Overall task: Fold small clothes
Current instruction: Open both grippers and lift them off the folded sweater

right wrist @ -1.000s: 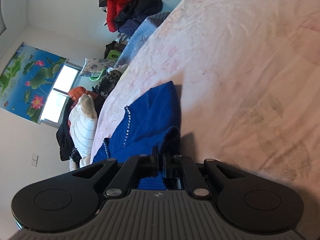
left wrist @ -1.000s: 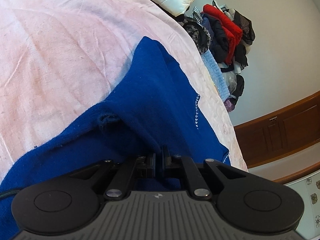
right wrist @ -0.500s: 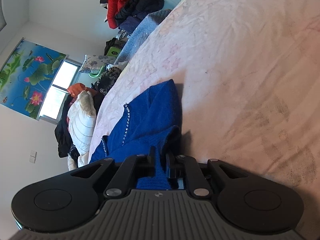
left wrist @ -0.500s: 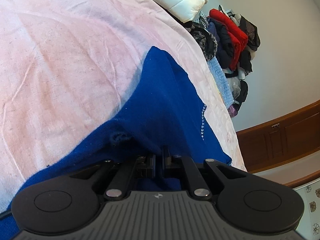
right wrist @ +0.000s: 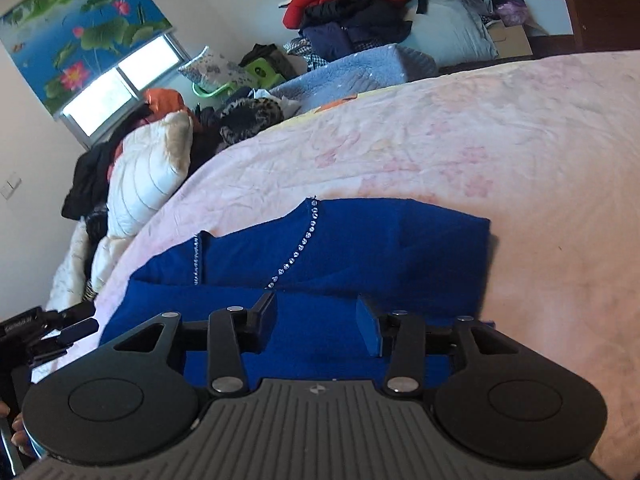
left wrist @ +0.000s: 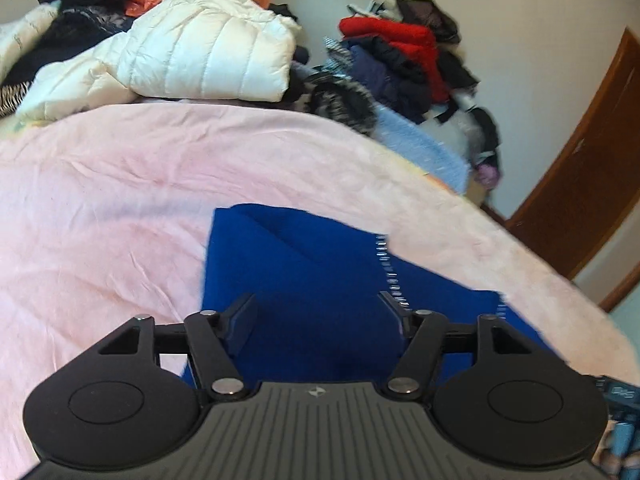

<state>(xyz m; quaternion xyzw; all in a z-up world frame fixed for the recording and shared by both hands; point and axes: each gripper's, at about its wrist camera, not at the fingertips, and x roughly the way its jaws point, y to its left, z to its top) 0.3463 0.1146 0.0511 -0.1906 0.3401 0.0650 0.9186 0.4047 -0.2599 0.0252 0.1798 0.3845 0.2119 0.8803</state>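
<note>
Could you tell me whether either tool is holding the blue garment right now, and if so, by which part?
Nothing is held. Both the left tool and the right tool are open above the blue sweater, which lies folded on the pink bedspread.

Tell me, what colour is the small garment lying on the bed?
The garment is deep blue, trimmed with a line of small clear rhinestones. The right wrist view shows it best.

One blue garment [left wrist: 320, 280], two tools, left [left wrist: 318, 312] and right [right wrist: 316, 316]
</note>
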